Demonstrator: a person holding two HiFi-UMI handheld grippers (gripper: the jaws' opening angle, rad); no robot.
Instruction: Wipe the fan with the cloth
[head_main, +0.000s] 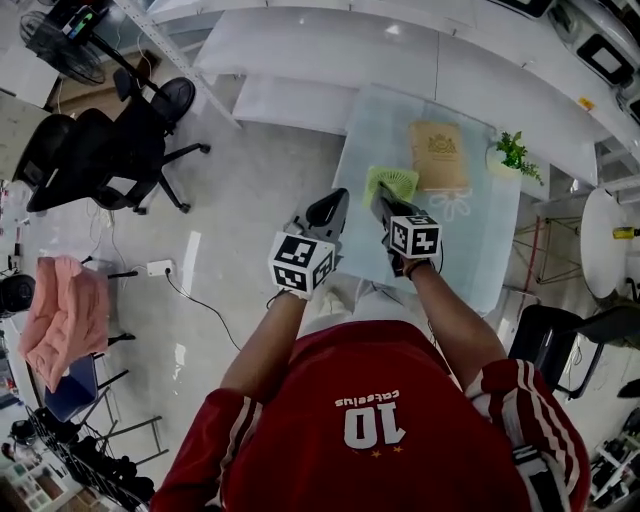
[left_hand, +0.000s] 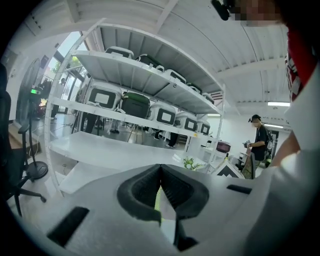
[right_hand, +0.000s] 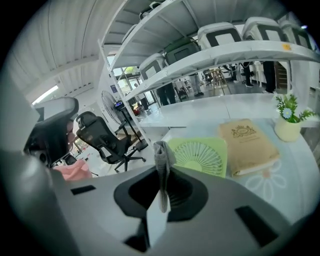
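Green, square, radial-grilled fan (right_hand: 197, 156) lies flat; right tool (right_hand: 161, 175) pinches grey cloth (right_hand: 162, 152); left tool (left_hand: 160, 171) pressed together.

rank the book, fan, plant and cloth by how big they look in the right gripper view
1. book
2. fan, slightly smaller
3. plant and cloth: about alike, not ranked; the cloth is nearest the camera

Plastic, cloth and gloss
Fan (right_hand: 197, 157) matt green plastic; cloth (right_hand: 161, 155) grey, soft-woven; table (right_hand: 295, 165) glossy; book (right_hand: 247, 142) cover matt tan.
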